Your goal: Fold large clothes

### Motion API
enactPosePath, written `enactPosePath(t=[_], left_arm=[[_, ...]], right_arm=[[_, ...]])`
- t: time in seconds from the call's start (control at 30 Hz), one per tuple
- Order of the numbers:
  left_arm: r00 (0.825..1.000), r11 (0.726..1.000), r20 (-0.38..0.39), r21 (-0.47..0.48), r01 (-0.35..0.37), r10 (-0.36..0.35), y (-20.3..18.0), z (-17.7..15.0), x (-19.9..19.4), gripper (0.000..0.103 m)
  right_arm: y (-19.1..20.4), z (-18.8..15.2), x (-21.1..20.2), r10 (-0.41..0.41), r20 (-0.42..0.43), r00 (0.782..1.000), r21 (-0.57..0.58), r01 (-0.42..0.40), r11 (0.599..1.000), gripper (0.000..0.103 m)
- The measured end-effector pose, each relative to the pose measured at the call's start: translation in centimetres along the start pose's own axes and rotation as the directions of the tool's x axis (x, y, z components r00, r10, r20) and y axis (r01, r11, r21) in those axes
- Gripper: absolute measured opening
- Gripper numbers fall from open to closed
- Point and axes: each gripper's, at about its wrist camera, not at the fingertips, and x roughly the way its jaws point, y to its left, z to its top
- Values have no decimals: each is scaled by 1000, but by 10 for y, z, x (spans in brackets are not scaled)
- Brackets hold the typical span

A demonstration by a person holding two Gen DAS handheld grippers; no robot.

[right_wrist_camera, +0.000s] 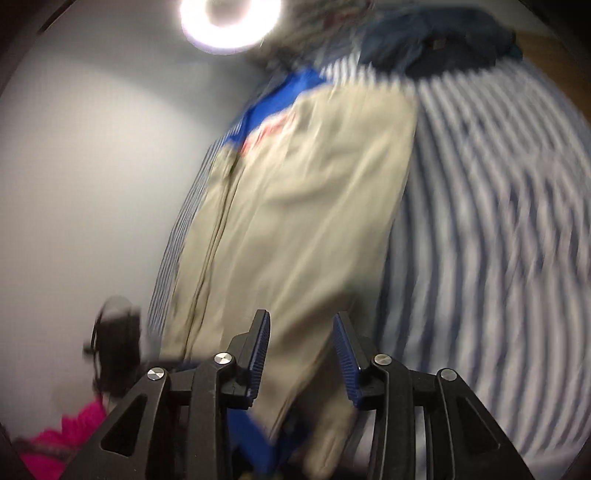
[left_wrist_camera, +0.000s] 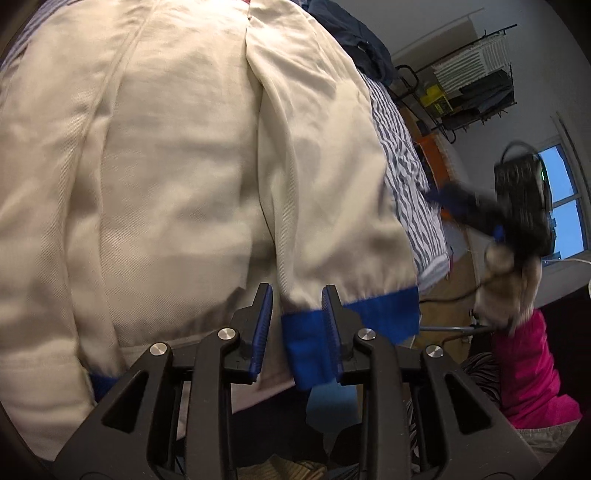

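Note:
A cream jacket with blue ribbed trim lies spread on a striped bed sheet. My left gripper is at its near hem. A blue cuff sits between the parted jaws, resting against the right finger, with a gap to the left pad. In the right wrist view the picture is blurred. My right gripper hangs open over the jacket, whose cream cloth runs below the spread jaws without being pinched. The right gripper also shows blurred at the bed's right side, held by a hand.
A dark blue garment is heaped at the far end of the bed. A clothes rack, an orange box and a window stand to the right. A pink sleeve is at lower right. A ring lamp glares overhead.

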Motion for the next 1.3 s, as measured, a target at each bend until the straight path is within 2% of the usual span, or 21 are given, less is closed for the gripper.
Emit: enactPosePath(t=[0.13,0.23,0.27,0.3,0.33,0.37,0.4,0.47,0.5,0.53,0.57,0.63,0.73,0.83,0.9,0.97,1.0,1.03,1.23,1.27,1.3], left_arm=[[999,999,-30,29,-17,18,-10,-7,12,26],[999,999,-38,37,-16,17,-13,-8,17,17],[999,999,-40,39,-17,18,-13,-7,19,15],[999,999,-37,37,-15,16,-14,-6,19,12],[999,1000,-35,28,-3,4,-13,-5,18,11],[999,1000,-31,17,15,-15,-13,-7,16,9],[998,998,-18,-8,68,-68,-13,-8,11,8],[980,978,15,-62,197,-196,-16,-6,1,8],[974,972,27,-63,226,-224,-19,-5,-1,8],[973,973,36,-41,228,-227,-24,-5,-3,8],[977,978,33,-18,209,-208,-27,-6,0,8],[985,984,-1,-19,174,-175,-26,-8,14,8],[992,993,-45,-21,115,-116,-20,-14,35,8],[994,995,-44,-10,99,-99,-21,-15,35,8],[991,991,-39,-16,131,-131,-23,-14,29,8],[991,991,-27,-9,131,-131,-26,-12,25,9],[993,993,-24,-14,115,-115,-26,-12,24,9],[994,994,-27,-22,108,-109,-24,-12,25,10],[997,998,-52,2,56,-56,-23,-14,31,12],[996,998,-55,-2,67,-67,-26,-13,33,12],[992,993,-54,-26,115,-117,-25,-12,32,12]], right_arm=[[16,-49,14,26,-95,995,-17,-28,999,39],[25,-71,35,-44,-165,985,-57,35,998,39],[26,-72,40,-55,-175,983,-60,45,997,38],[25,-74,47,-44,-189,981,-55,34,998,30],[26,-75,51,-23,-201,979,-48,14,999,25],[28,-75,55,4,-209,978,-38,-12,999,14],[31,-74,53,53,-195,979,-19,-58,998,7],[35,-70,36,181,-124,976,22,-180,983,4],[37,-67,20,250,-74,965,20,-249,968,3],[38,-65,8,275,-39,961,4,-275,962,3],[35,-64,-4,275,-13,961,-9,-275,961,3],[14,-67,-11,246,1,969,53,-246,968,3],[-16,-78,4,168,-54,984,156,-158,975,3],[-18,-88,22,41,-128,991,102,-28,994,3],[-18,-89,20,86,-123,989,135,-69,988,3],[-12,-85,15,80,-101,992,130,-66,989,12],[-12,-82,12,67,-94,993,122,-55,991,29],[-11,-81,12,60,-94,994,119,-49,992,35],[3,-76,29,63,-108,992,106,-51,993,9],[7,-74,28,76,-94,993,104,-66,992,7],[10,-72,26,121,-73,990,116,-113,987,6]])
